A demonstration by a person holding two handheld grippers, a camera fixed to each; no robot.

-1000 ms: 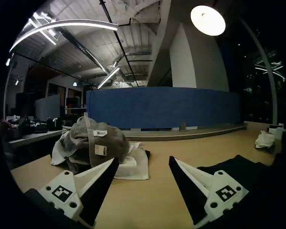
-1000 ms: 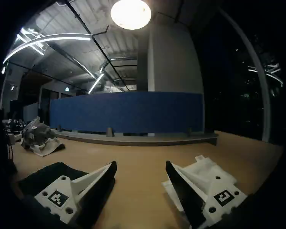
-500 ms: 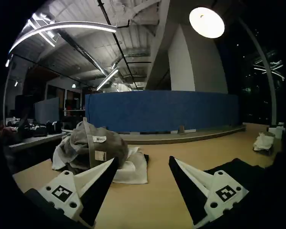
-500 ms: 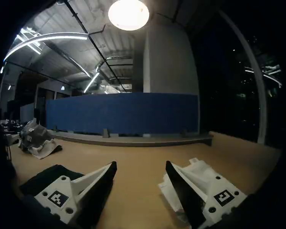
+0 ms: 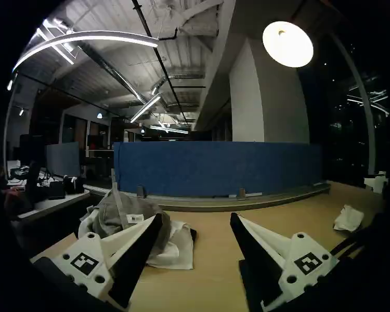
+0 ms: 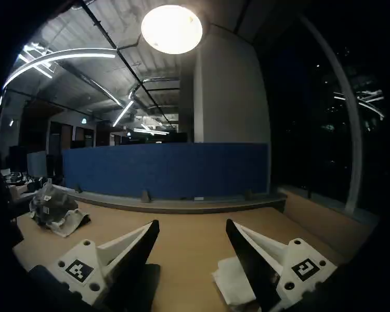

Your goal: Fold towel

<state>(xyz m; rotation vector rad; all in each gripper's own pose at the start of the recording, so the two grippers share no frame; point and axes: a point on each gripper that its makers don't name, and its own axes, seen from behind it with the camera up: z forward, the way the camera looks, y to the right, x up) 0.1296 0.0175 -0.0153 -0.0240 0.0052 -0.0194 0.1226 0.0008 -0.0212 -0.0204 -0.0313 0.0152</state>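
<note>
My left tongs are white, with black inner faces and a black-and-white square marker on each finger. My right tongs match them. The surface is a warm tan. The pile is grey-brown mixed with white, and it has a small white tag. The black towel is plain, with no pattern, and the white towel is plain too. The divider is a flat deep blue with a grey strip along its foot. The lamp glows creamy white. The ceiling is pale grey and ribbed, crossed by dark pipes. The column is light grey.
</note>
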